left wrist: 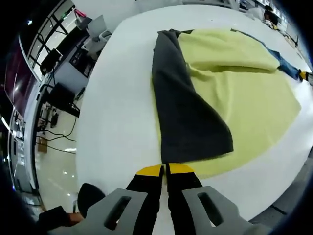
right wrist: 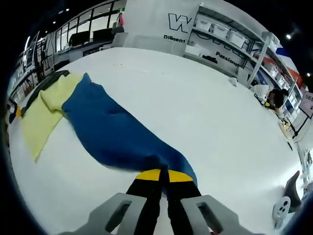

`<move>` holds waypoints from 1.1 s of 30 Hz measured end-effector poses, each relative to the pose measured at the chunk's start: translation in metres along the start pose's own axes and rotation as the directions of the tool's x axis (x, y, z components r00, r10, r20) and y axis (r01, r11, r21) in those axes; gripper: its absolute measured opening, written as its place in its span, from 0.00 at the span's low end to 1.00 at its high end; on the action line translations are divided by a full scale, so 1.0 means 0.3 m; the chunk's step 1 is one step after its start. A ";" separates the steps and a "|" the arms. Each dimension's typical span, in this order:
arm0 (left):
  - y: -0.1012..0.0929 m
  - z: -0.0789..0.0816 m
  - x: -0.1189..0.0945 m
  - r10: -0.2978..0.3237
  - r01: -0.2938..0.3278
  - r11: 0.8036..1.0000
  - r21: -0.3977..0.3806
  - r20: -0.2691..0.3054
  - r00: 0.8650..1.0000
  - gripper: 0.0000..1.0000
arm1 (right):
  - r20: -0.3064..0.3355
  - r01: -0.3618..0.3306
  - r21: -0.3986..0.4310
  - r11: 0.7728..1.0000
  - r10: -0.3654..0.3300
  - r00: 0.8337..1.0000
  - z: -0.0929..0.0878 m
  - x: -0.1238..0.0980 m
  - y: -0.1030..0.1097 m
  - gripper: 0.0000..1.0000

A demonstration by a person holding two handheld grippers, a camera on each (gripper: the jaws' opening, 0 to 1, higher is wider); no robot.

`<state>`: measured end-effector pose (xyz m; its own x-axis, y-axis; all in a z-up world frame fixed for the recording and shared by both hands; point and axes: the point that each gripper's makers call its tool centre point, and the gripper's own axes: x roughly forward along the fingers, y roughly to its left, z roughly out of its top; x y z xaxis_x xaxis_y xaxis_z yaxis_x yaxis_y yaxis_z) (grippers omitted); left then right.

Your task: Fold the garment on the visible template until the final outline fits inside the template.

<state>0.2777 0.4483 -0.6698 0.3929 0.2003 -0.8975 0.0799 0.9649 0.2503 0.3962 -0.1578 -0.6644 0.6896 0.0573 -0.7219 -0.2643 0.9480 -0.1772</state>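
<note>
On the white table [left wrist: 122, 122] — one garment, two-coloured, spread over a pale yellow-green template [left wrist: 254, 103].

Item: garment, dark grey panel [left wrist: 186, 112] in the left gripper view. Runs lengthwise straight away from the left gripper [left wrist: 165, 170]; near hem at the jaw tips, far end at the top of the template. Lies along the template's left edge, part on it, a narrow strip off it on bare table.

Item: same garment, blue part [right wrist: 112, 132] in the right gripper view. Long axis slants from the right gripper [right wrist: 164, 175] up and leftward toward the template [right wrist: 44, 117], where its far end rests. Most of this length is off the template, on bare table.

Left gripper: jaws brought together, yellow tips at the grey hem — seemingly pinching it, though the cloth between the tips is not plainly seen.

Right gripper: jaws likewise together, tips at the near end of the blue part, apparently gripping it.

Judgement: the blue end is the farther from the template, so the right hand has the longer carry, along that axis toward the yellow sheet.
</note>
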 end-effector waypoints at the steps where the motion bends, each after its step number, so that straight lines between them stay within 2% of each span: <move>1: 0.000 0.000 0.000 -0.001 0.001 1.000 -0.001 0.002 1.000 0.07 | 0.000 -0.003 0.003 1.000 0.003 1.000 0.000 0.000 0.001 0.00; 5: -0.002 0.000 -0.001 -0.006 0.006 1.000 -0.004 0.008 1.000 0.07 | 0.014 -0.018 0.036 0.999 0.018 1.000 0.005 -0.010 0.005 0.02; 9: -0.005 -0.003 -0.004 -0.013 0.013 1.000 -0.014 0.010 1.000 0.07 | 0.046 -0.070 0.047 0.996 0.067 0.997 0.028 -0.037 0.045 0.18; 11: -0.005 -0.003 -0.004 -0.013 0.013 1.000 -0.019 0.013 1.000 0.07 | 0.068 -0.088 0.028 0.996 0.085 0.994 0.045 -0.058 0.066 0.22; 15: -0.008 -0.004 -0.006 -0.010 0.010 1.000 -0.016 0.012 1.000 0.07 | 0.123 -0.149 0.039 0.988 0.143 0.982 0.097 -0.099 0.122 0.32; 23: -0.005 -0.006 -0.004 -0.021 0.021 0.999 -0.030 0.014 1.000 0.07 | 0.156 -0.226 -0.058 0.972 0.233 0.960 0.153 -0.156 0.253 0.36; 25: -0.005 -0.006 -0.004 -0.021 0.022 0.999 -0.031 0.017 1.000 0.07 | 0.156 -0.238 -0.067 0.969 0.246 0.956 0.157 -0.164 0.275 0.38; 28: -0.004 -0.006 -0.003 -0.022 0.023 0.999 -0.033 0.019 1.000 0.07 | 0.154 -0.279 -0.105 0.954 0.293 0.944 0.158 -0.183 0.348 0.38; 31: -0.005 -0.006 -0.003 -0.020 0.021 0.999 -0.033 0.018 1.000 0.07 | 0.143 -0.298 -0.127 0.946 0.314 0.938 0.145 -0.193 0.414 0.37; 32: -0.005 -0.006 -0.003 -0.019 0.020 0.999 -0.027 0.019 1.000 0.07 | 0.145 -0.300 -0.123 0.946 0.317 0.937 0.141 -0.194 0.429 0.37; 33: -0.005 -0.006 -0.002 -0.019 0.019 0.999 -0.025 0.018 1.000 0.07 | 0.150 -0.325 -0.103 0.940 0.338 0.929 0.138 -0.198 0.455 0.37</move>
<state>0.2758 0.4472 -0.6702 0.4078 0.1789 -0.8954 0.0645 0.9725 0.2237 0.3472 -0.0189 -0.6181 0.6523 0.4205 -0.6307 -0.5424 0.8401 -0.0008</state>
